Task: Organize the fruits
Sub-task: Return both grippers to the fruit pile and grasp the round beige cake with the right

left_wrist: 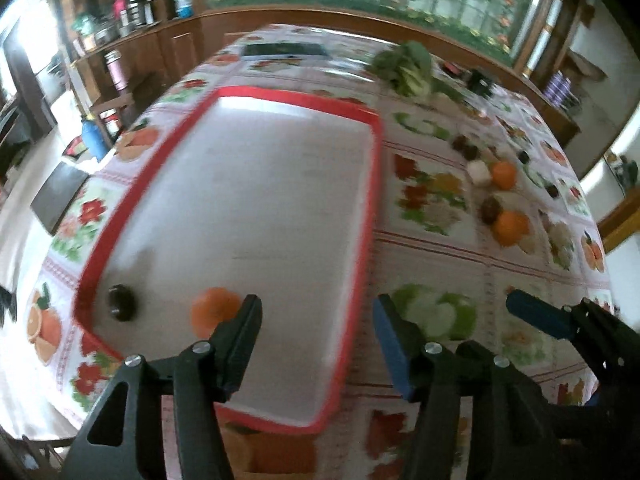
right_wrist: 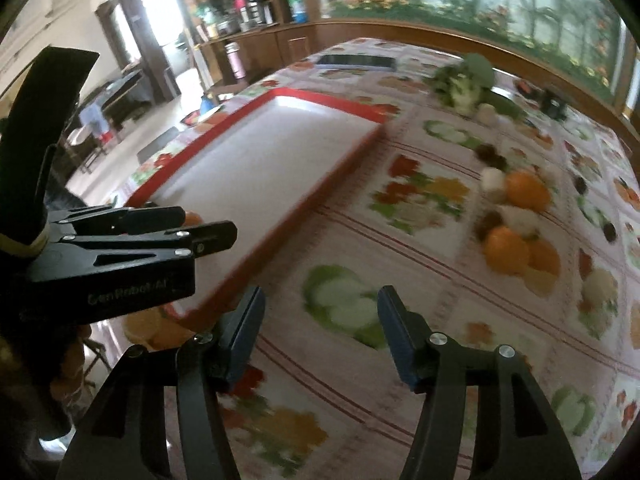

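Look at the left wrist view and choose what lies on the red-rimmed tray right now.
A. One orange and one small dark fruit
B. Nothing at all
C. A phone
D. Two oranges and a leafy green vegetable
A: an orange and a small dark fruit sit at the near end of the red-rimmed tray; the rest of its surface is bare.

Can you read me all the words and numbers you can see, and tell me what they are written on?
"GenRobot.AI", a bit blurred, in pale letters on the black body of the left gripper as the right wrist camera sees it.
Bottles and jars on the wooden shelf: labels too small and blurred to read.
Nothing else has words.
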Action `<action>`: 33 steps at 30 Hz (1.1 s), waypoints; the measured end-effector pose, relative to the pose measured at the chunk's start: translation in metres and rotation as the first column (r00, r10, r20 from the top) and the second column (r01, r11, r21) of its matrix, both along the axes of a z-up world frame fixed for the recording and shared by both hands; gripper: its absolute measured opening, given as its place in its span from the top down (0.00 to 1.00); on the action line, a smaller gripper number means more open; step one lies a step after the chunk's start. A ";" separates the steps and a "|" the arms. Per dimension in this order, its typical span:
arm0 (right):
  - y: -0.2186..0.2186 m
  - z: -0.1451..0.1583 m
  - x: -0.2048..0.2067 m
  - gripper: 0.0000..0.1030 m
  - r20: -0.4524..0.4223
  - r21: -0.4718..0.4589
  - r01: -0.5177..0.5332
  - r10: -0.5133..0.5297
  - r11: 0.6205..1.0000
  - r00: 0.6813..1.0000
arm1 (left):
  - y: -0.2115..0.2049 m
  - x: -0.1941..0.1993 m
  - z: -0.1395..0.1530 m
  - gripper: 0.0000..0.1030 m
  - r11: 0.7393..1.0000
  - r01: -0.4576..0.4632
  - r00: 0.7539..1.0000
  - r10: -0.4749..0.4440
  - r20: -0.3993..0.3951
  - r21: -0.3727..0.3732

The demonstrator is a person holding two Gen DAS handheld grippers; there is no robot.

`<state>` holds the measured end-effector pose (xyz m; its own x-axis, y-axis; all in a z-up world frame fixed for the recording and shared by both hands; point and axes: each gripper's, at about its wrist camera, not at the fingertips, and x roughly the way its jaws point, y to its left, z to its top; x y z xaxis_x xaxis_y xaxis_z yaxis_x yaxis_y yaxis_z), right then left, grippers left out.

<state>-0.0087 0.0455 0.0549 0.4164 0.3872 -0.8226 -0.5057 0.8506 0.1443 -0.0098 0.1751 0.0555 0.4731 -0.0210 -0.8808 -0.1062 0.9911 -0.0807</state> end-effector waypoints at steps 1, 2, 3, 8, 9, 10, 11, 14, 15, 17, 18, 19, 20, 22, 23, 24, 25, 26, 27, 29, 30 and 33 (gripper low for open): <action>-0.008 0.000 0.001 0.43 -0.001 0.001 0.015 -0.015 1.000 1.000 | -0.009 0.002 0.000 0.41 1.000 0.016 1.000 -0.016 -0.003 0.003; -0.017 -0.001 0.002 0.43 -0.003 0.002 0.036 -0.036 0.999 0.999 | -0.017 0.004 -0.001 0.41 0.999 0.032 0.999 -0.032 -0.006 0.006; -0.027 -0.002 0.004 0.42 -0.005 0.003 0.059 -0.059 0.998 0.998 | -0.026 0.007 -0.002 0.41 0.999 0.049 0.999 -0.048 -0.011 0.008; -0.080 -0.010 0.015 0.41 -0.029 0.008 0.180 -0.180 0.984 0.983 | -0.066 0.022 -0.009 0.40 0.993 0.116 0.993 -0.115 -0.040 0.002; -0.093 -0.011 0.018 0.41 -0.032 0.009 0.208 -0.208 0.978 0.978 | -0.075 0.025 -0.010 0.40 0.992 0.128 0.991 -0.128 -0.044 0.001; -0.108 -0.012 0.021 0.41 -0.031 0.005 0.242 -0.242 0.970 0.970 | -0.083 0.029 -0.011 0.40 0.990 0.139 0.989 -0.139 -0.047 0.002; -0.118 -0.013 0.023 0.41 -0.027 -0.002 0.266 -0.266 0.964 0.964 | -0.090 0.033 -0.012 0.40 0.989 0.149 0.988 -0.149 -0.050 0.005; -0.150 -0.015 0.031 0.41 -0.006 -0.026 0.333 -0.333 0.942 0.943 | -0.115 0.046 -0.014 0.40 0.985 0.173 0.983 -0.173 -0.058 0.003; -0.160 -0.015 0.033 0.41 0.003 -0.035 0.354 -0.354 0.935 0.935 | -0.122 0.051 -0.015 0.40 0.983 0.182 0.982 -0.182 -0.058 -0.009; -0.177 -0.016 0.039 0.41 0.014 -0.046 0.384 -0.384 0.922 0.923 | -0.135 0.061 -0.016 0.40 0.983 0.185 0.981 -0.185 -0.055 -0.017; -0.183 -0.016 0.041 0.40 0.017 -0.047 0.395 -0.395 0.917 0.918 | -0.141 0.066 -0.017 0.40 0.982 0.186 0.981 -0.187 -0.055 -0.022; -0.189 -0.017 0.044 0.40 0.018 -0.045 0.404 -0.403 0.914 0.915 | -0.145 0.069 -0.018 0.40 0.982 0.185 0.981 -0.187 -0.058 -0.028; -0.196 -0.017 0.048 0.40 0.020 -0.040 0.411 -0.411 0.911 0.912 | -0.149 0.073 -0.020 0.40 0.982 0.184 0.981 -0.186 -0.062 -0.039; -0.207 -0.017 0.055 0.38 0.027 -0.031 0.422 -0.421 0.906 0.906 | -0.154 0.078 -0.023 0.40 0.983 0.174 0.981 -0.178 -0.075 -0.056; -0.211 -0.017 0.057 0.33 0.029 -0.027 0.424 -0.424 0.905 0.905 | -0.155 0.079 -0.025 0.40 0.984 0.168 0.981 -0.173 -0.081 -0.064; -0.214 -0.017 0.060 0.30 0.029 -0.022 0.425 -0.425 0.905 0.905 | -0.157 0.080 -0.025 0.40 0.984 0.165 0.982 -0.170 -0.085 -0.070; -0.216 -0.017 0.065 0.30 0.030 -0.016 0.425 -0.424 0.905 0.905 | -0.158 0.081 -0.026 0.40 0.984 0.164 0.982 -0.169 -0.086 -0.072; -0.216 -0.018 0.070 0.30 0.029 -0.013 0.419 -0.419 0.908 0.908 | -0.159 0.081 -0.027 0.40 0.984 0.163 0.982 -0.168 -0.086 -0.070; -0.216 -0.021 0.076 0.30 0.023 -0.011 0.412 -0.411 0.911 0.911 | -0.159 0.081 -0.027 0.40 0.985 0.161 0.982 -0.166 -0.088 -0.067; -0.215 -0.026 0.087 0.30 0.015 -0.025 0.399 -0.399 0.917 0.917 | -0.159 0.083 -0.028 0.40 0.986 0.154 0.983 -0.160 -0.094 -0.070; -0.213 -0.030 0.093 0.30 0.012 -0.041 0.389 -0.389 0.920 0.921 | -0.158 0.084 -0.028 0.40 0.986 0.147 0.983 -0.154 -0.097 -0.076; -0.203 -0.040 0.099 0.31 0.020 -0.086 0.346 -0.345 0.934 0.938 | -0.157 0.088 -0.030 0.40 0.988 0.130 0.985 -0.139 -0.102 -0.085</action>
